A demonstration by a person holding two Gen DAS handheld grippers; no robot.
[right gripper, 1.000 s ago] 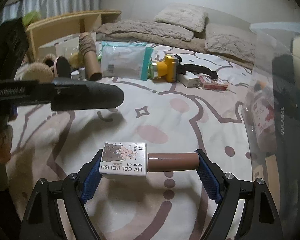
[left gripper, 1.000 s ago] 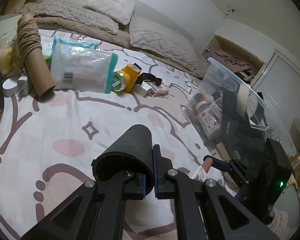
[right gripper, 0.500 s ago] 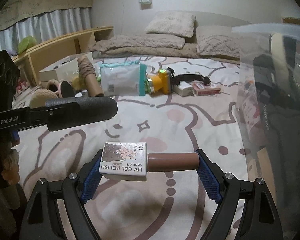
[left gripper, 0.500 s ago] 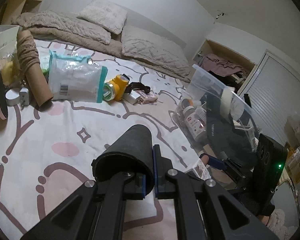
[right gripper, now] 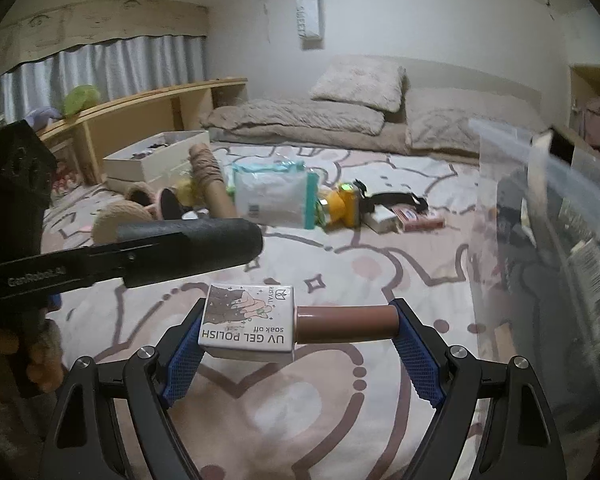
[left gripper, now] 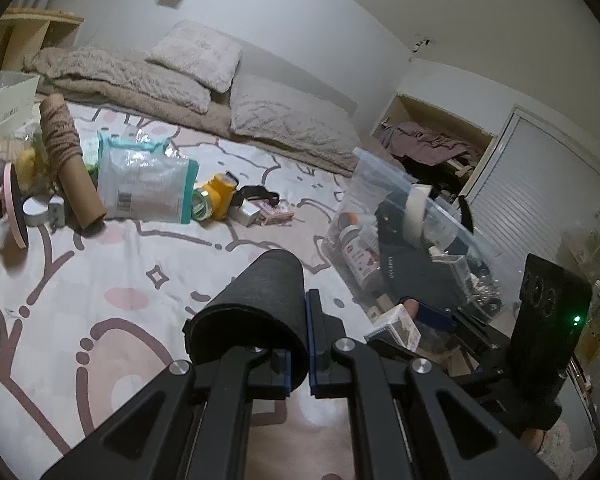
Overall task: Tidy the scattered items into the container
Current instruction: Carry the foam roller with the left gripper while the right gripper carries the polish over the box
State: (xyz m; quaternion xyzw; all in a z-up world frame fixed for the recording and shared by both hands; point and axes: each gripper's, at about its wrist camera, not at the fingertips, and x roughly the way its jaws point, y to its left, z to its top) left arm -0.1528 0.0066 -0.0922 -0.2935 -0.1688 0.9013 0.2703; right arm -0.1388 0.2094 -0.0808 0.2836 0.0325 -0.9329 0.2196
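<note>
— Well, what is being carried at this point?

— A gel polish bottle (right gripper: 248,322) is clamped end to end by the right gripper (right gripper: 300,328), its white box-shaped body against one blue pad and its brown cap against the other. A black rolled tube (left gripper: 256,312) is pinched by the left gripper (left gripper: 298,364), with the jaws drawn nearly together on the tube's wall. Both items are held up above the patterned sheet (left gripper: 100,280).

— And which step is judged to be in hand?

— The carry toward the clear plastic container (left gripper: 420,216), it seems. Neither item is over its opening yet. For the next move, each gripper would need to be brought above the rim and let go only once clear of the wall.

— What is left on the bed?

— A cardboard spool wound with twine (left gripper: 66,160), a sealed plastic pouch (left gripper: 144,180), a yellow object (left gripper: 218,196) and a small box (left gripper: 276,212) are seen well apart from the container, so much of the tidying is judged undone.

— Is anything shown by one view only?

— The container's contents, bottles among them, are shown by the left wrist view. The printed label on the bottle is shown only by the right wrist view, where the container is blurred at the edge.
</note>
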